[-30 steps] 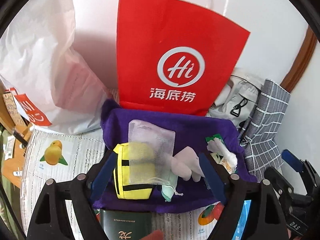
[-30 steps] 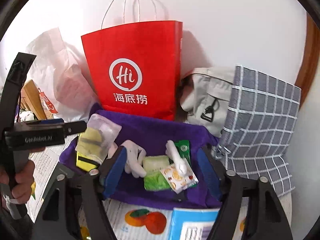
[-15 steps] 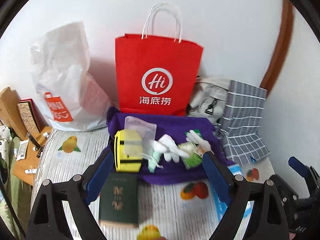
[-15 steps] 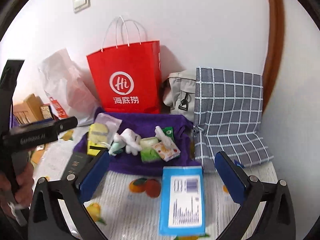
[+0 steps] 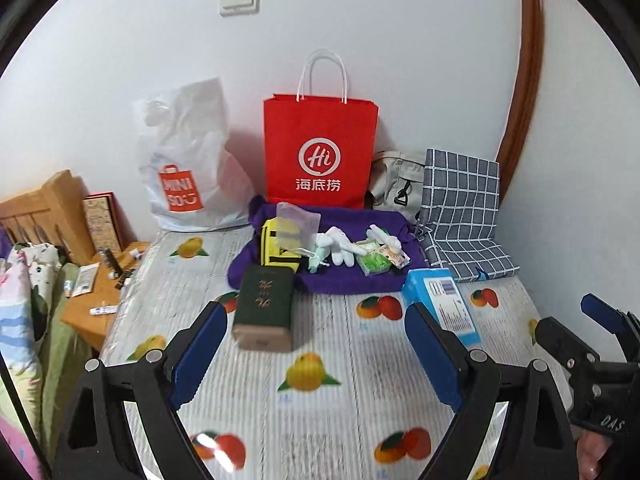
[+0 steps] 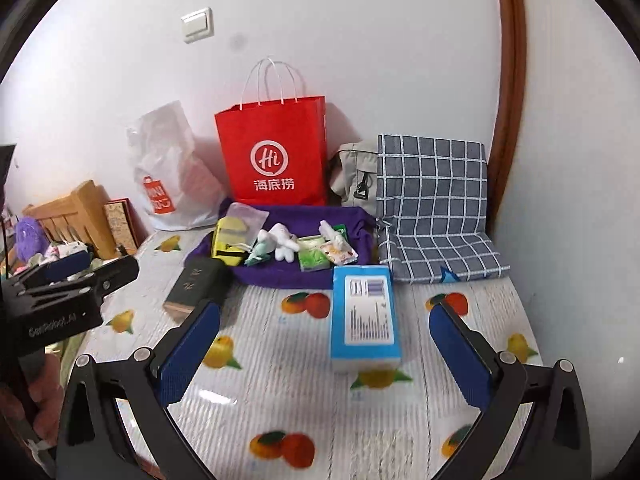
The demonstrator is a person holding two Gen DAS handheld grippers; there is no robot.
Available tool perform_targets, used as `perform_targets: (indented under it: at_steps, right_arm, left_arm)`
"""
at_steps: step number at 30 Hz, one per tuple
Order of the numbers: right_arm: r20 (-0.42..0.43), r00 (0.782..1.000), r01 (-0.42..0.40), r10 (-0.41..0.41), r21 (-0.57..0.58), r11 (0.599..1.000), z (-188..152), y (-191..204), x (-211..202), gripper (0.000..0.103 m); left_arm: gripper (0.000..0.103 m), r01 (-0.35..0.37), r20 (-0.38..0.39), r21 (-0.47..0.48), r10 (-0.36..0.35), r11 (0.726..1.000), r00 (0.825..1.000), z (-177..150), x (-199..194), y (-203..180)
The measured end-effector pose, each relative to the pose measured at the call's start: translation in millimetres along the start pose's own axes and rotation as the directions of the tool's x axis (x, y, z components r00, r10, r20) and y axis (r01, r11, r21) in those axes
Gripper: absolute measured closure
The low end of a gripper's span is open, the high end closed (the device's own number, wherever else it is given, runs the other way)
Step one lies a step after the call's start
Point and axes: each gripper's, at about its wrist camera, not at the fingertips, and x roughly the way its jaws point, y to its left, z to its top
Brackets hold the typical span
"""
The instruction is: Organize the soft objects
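A purple cloth (image 5: 348, 278) (image 6: 280, 274) lies at the back of the table. On it sit a yellow pouch (image 5: 276, 246) (image 6: 226, 244), a clear mesh bag (image 5: 298, 220), a white plush toy (image 5: 340, 246) (image 6: 280, 240), green tissue packs (image 5: 374, 262) (image 6: 314, 258) and a small patterned packet (image 6: 340, 254). A grey checked bag (image 5: 460, 216) (image 6: 432, 208) and a beige bag (image 5: 394, 184) lean at the right. My left gripper (image 5: 316, 348) and my right gripper (image 6: 324, 354) are both open and empty, well back from the cloth.
A red paper bag (image 5: 320, 152) (image 6: 274, 152) and a white plastic bag (image 5: 188, 164) stand against the wall. A dark green box (image 5: 264, 308) (image 6: 196, 286) and a blue box (image 5: 440, 304) (image 6: 364, 312) lie on the fruit-print tablecloth (image 5: 320, 400). A wooden side table (image 5: 100, 292) stands at the left.
Both grippers have pulled far back from the purple cloth, so the whole table, the green box and the blue box now show. The objects on the cloth have not moved.
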Motion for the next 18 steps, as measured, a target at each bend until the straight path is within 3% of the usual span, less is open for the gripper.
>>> perform_targets:
  at_steps: [8,18]
  right_arm:
    - [0.026,1.0,0.012,-0.012,0.023,1.0,-36,-1,-48,0.0]
    - [0.042,0.999,0.019,-0.02,0.035,0.999,-60,-3,-84,0.0]
  left_arm:
    - [0.011,-0.015,0.034,-0.006,0.015,1.0,0.999,-34,-55,3]
    - [0.011,-0.006,0.051,0.013,0.005,1.0,0.999,-55,-81,-3]
